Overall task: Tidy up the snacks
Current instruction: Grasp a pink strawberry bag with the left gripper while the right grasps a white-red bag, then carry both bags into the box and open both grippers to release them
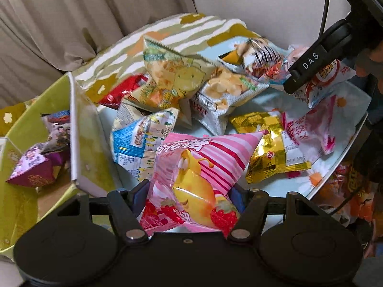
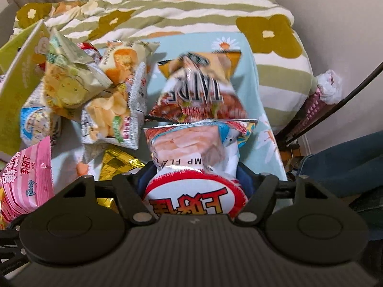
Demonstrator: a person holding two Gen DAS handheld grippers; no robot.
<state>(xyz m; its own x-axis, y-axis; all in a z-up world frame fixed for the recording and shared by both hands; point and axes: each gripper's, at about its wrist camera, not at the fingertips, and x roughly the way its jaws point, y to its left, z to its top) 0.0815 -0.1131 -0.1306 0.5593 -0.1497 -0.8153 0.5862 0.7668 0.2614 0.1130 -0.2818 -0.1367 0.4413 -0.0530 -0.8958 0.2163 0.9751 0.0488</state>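
Note:
My left gripper (image 1: 189,191) is shut on a pink striped marshmallow bag (image 1: 201,167) with a yellow cartoon larva, held above the pale blue tabletop (image 1: 268,186). The same pink bag shows at the lower left of the right wrist view (image 2: 26,186). My right gripper (image 2: 194,172) is shut on a white shrimp-flavour chip bag (image 2: 191,148) with a red circle logo. That gripper and its bag show at the upper right of the left wrist view (image 1: 318,76). Several snack bags lie piled in the middle of the table (image 1: 191,83).
A green box (image 1: 21,129) with an open flap stands at left, holding purple packets (image 1: 33,167). A gold packet (image 1: 270,150) and a pink-white bag (image 1: 311,129) lie on the table. A floral duvet (image 2: 191,12) lies behind. A wall and cable are at right.

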